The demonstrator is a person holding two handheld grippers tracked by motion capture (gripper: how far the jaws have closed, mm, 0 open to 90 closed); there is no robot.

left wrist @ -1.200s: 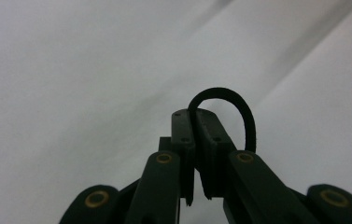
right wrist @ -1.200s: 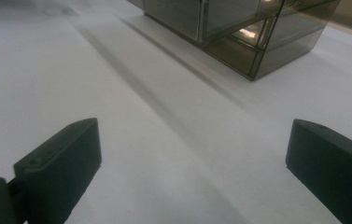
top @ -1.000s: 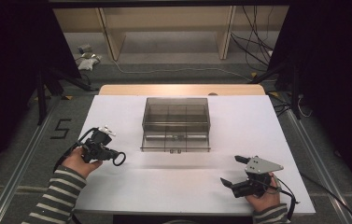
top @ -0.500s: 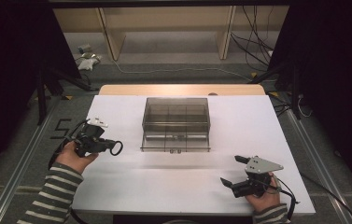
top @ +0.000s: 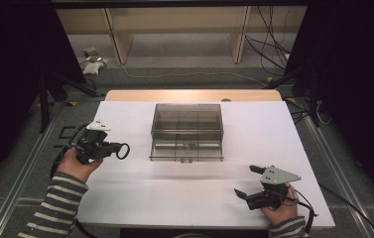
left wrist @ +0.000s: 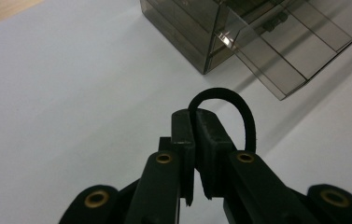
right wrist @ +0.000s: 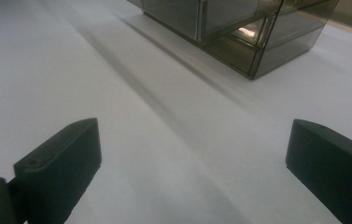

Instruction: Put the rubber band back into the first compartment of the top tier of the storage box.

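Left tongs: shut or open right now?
Shut on the black loop. In the left gripper view the left tongs have their jaws pressed together, pinching one end of the loop, which arcs out beyond the tips.

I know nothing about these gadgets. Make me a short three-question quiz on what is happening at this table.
1. True or false: the left gripper has its fingers shut on a black loop.
2. Which best describes the right gripper? A) open, holding nothing B) shut on the loop C) inside the box
3. Fill in: the smoky clear box with compartments stands on the white ____.

Key
1. True; the loop is pinched between the fingers and arcs out beyond them.
2. A; its fingers stand wide apart over bare tabletop.
3. table
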